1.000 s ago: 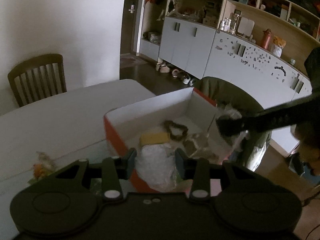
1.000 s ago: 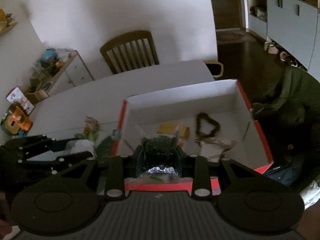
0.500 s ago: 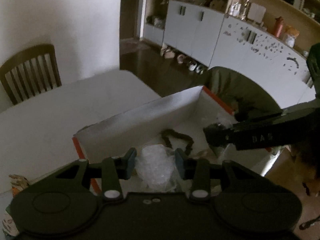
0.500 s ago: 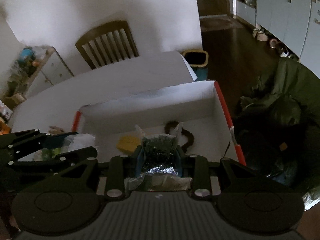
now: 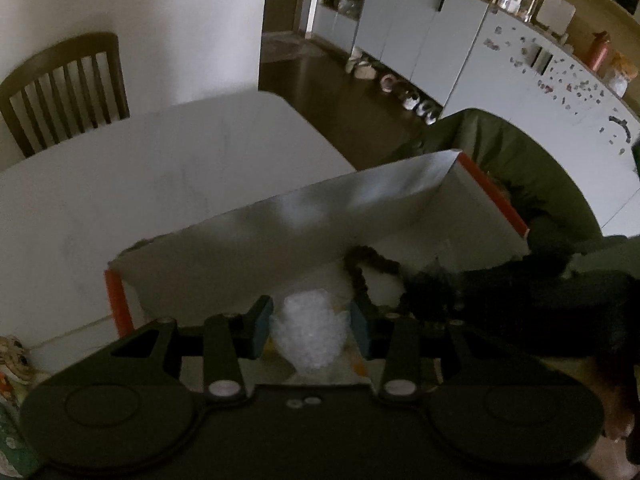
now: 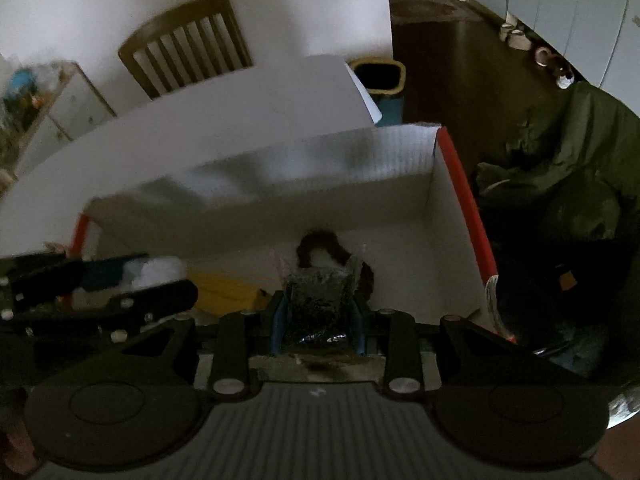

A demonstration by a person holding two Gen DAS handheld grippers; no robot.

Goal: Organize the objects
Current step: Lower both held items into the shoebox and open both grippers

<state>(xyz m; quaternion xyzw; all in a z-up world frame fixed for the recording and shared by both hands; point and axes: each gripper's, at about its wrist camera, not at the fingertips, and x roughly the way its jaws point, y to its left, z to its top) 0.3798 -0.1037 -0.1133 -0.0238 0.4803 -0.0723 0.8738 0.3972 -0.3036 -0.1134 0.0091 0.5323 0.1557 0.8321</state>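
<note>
A white box with orange-red edges (image 5: 360,200) (image 6: 304,168) sits on the white table. My left gripper (image 5: 310,322) is shut on a crumpled clear plastic bag (image 5: 310,334), held low over the box's near part. In the right wrist view my right gripper (image 6: 318,310) is shut on a clear packet of dark green bits (image 6: 318,300), also inside the box. A dark bead loop (image 5: 370,270) (image 6: 320,240) and a yellow pad (image 6: 224,290) lie on the box floor. The right gripper shows dark at the right of the left wrist view (image 5: 480,296); the left gripper shows at the left of the right wrist view (image 6: 100,296).
A wooden chair (image 5: 64,80) (image 6: 188,44) stands behind the table (image 5: 140,168). An olive-green coat (image 5: 520,168) (image 6: 572,160) hangs just right of the box. A bin (image 6: 380,80) stands on the dark floor. White cabinets (image 5: 440,40) line the far wall.
Both grippers have moved forward and down into the box with their loads still held. The box now fills more of both views.
</note>
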